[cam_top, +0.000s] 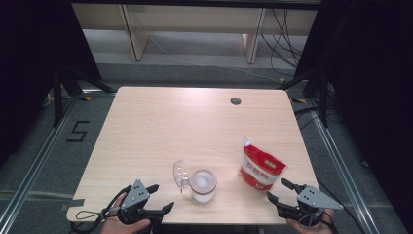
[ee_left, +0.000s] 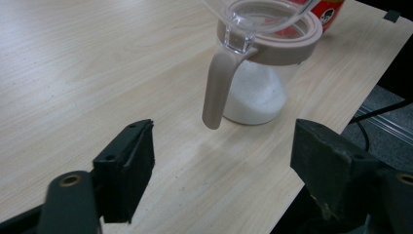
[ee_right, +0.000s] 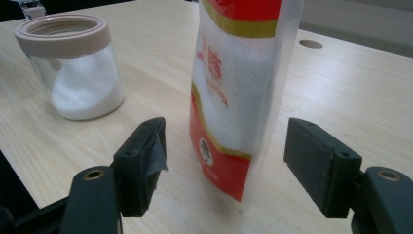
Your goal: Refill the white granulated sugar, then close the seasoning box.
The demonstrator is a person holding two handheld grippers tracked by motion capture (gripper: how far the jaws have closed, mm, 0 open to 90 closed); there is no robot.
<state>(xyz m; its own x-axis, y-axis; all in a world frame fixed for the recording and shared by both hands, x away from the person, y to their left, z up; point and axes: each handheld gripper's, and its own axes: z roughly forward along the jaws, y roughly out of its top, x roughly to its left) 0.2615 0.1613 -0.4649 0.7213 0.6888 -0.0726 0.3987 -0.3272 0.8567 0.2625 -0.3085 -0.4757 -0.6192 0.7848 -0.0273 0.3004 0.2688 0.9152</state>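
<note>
A glass jar (cam_top: 203, 185) with a beige rim holds white powder and stands near the table's front edge. Its clear lid (cam_top: 181, 174) is flipped open to the left. My left gripper (cam_top: 163, 196) is open, a short way left of the jar. In the left gripper view the jar (ee_left: 258, 92) and its beige lid lever (ee_left: 217, 87) stand just ahead of the open left gripper (ee_left: 224, 136). A red and white pouch (cam_top: 261, 168) stands upright to the jar's right. My right gripper (cam_top: 275, 189) is open close in front of it. In the right gripper view the pouch (ee_right: 234, 87) rises ahead of the right gripper (ee_right: 226, 134), and neither pad touches it. The jar (ee_right: 73, 68) is to the left.
The wooden table (cam_top: 160, 126) has a round cable hole (cam_top: 235, 101) at the far right. Its front edge runs just under both grippers. Beyond the far edge stand a wooden frame (cam_top: 195, 29) and loose cables on the floor.
</note>
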